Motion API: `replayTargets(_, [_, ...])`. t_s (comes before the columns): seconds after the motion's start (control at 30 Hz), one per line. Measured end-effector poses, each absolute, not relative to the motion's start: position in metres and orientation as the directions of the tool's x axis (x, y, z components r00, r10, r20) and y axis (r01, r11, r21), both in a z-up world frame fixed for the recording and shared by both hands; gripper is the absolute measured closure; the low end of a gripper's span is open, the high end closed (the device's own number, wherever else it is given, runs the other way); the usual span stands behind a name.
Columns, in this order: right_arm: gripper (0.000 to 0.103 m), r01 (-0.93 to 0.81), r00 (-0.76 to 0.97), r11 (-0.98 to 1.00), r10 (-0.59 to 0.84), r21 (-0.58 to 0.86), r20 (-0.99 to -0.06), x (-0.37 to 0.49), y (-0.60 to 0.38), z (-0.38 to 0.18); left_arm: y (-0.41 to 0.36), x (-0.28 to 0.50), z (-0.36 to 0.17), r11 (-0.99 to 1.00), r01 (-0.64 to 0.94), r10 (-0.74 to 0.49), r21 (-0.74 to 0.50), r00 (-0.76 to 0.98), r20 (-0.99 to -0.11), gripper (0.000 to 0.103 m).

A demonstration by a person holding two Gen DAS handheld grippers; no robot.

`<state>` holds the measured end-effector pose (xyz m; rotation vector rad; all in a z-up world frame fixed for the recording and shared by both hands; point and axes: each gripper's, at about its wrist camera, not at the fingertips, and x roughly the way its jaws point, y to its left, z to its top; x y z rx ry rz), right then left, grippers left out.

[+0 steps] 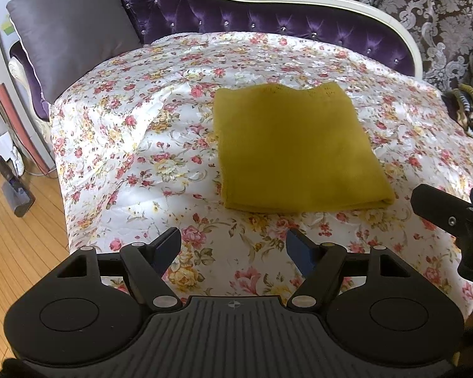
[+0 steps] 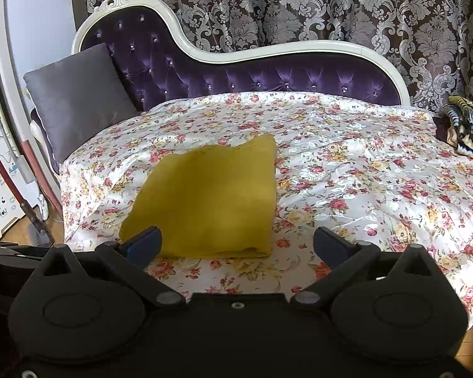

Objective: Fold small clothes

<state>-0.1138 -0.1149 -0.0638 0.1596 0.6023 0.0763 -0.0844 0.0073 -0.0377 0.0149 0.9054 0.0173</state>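
Left wrist view, read from left to right. At the upper left of the frame we see a grey cushion (image 1: pixel 69 31) leaning against the tufted purple backrest (image 1: pixel 224 15) of a chaise longue. Its seat is covered by a floral bedspread (image 1: pixel 126 132). Right of centre we find the task's thing, a folded yellow garment (image 1: pixel 296 148), lying flat on the bedspread as a neat rectangle. At the lower edge, the left gripper (image 1: pixel 233 249) hovers over bare bedspread just short of the garment's near edge; we see its jaws spread wide, with nothing between them. At the far right edge, one black finger of the other tool enters the frame.

Right wrist view, left to right. We see the cushion (image 2: pixel 78 100) at the middle left and the garment (image 2: pixel 211 201) at centre. The right gripper (image 2: pixel 236 245) stands with jaws wide apart and empty; its left fingertip (image 2: pixel 145 242) overlaps the garment's near corner in the picture, but we cannot tell whether it touches. A striped knitted item (image 2: pixel 470 129) lies at the right edge.
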Motion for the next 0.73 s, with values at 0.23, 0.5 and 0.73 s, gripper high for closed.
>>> replayTargets(0.23, [0.001, -0.027, 0.822, 0.985, 0.119, 0.171, -0.557, -0.1136, -0.1150, -0.0639, 0.0071, -0.0845, -0.0377, 1.000, -0.007, 0.019, 0.019, 0.617, -0.787, 0.030])
replayTargets(0.5, [0.001, -0.025, 0.822, 0.985, 0.117, 0.171, -0.557, -0.1138, -0.1137, -0.0638, 0.0060, -0.0845, -0.0378, 1.000, -0.006, 0.018, 0.018, 0.616, -0.787, 0.030])
replayTargets(0.73, [0.001, -0.024, 0.822, 0.985, 0.117, 0.171, -0.557, -0.1139, -0.1132, -0.0637, 0.0059, -0.0849, -0.0379, 1.000, -0.003, 0.017, 0.019, 0.618, -0.786, 0.030])
